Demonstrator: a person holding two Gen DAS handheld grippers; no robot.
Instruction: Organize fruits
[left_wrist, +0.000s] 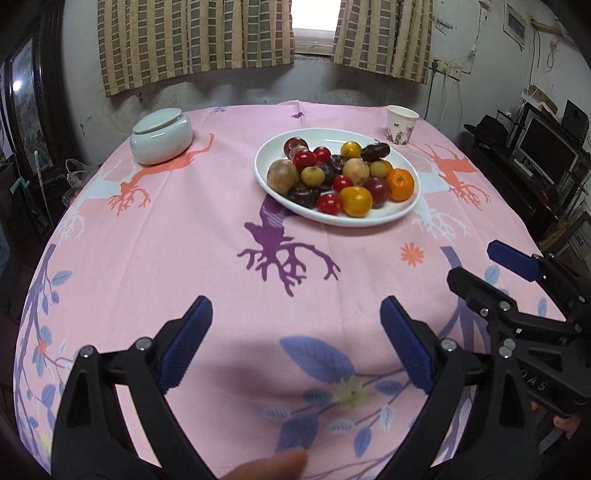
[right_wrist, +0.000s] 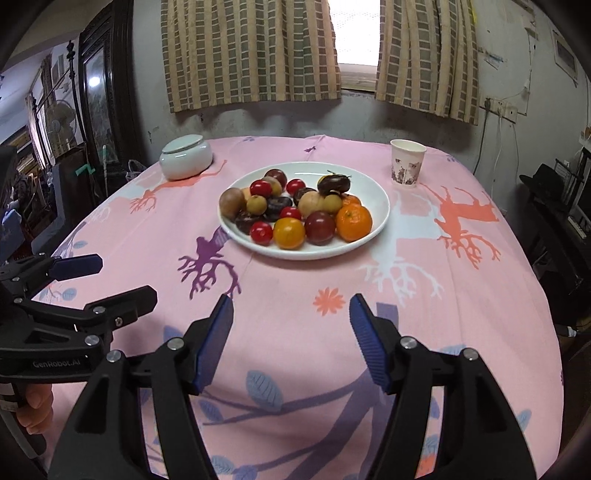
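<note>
A white plate (left_wrist: 369, 220) (right_wrist: 380, 199) holds mixed fruits: an orange mandarin (left_wrist: 400, 183) (right_wrist: 354, 222), red cherry tomatoes (left_wrist: 328, 203) (right_wrist: 261, 232), a yellow-orange fruit (left_wrist: 355, 201) (right_wrist: 289, 233), dark plums (left_wrist: 377, 190) (right_wrist: 320, 228) and brown fruits (left_wrist: 281, 175) (right_wrist: 231, 202). My left gripper (left_wrist: 295, 310) is open and empty above the near tablecloth, well short of the plate. My right gripper (right_wrist: 291, 306) is open and empty, also short of the plate. Each gripper shows in the other's view, the right one (left_wrist: 476, 266) and the left one (right_wrist: 125, 277).
A pale lidded ceramic jar (left_wrist: 161, 137) (right_wrist: 185, 156) stands at the far left of the pink patterned tablecloth (left_wrist: 221, 229) (right_wrist: 424, 314). A paper cup (left_wrist: 402, 125) (right_wrist: 406, 163) stands at the far right. A dark cabinet is left of the table, shelves with electronics to the right.
</note>
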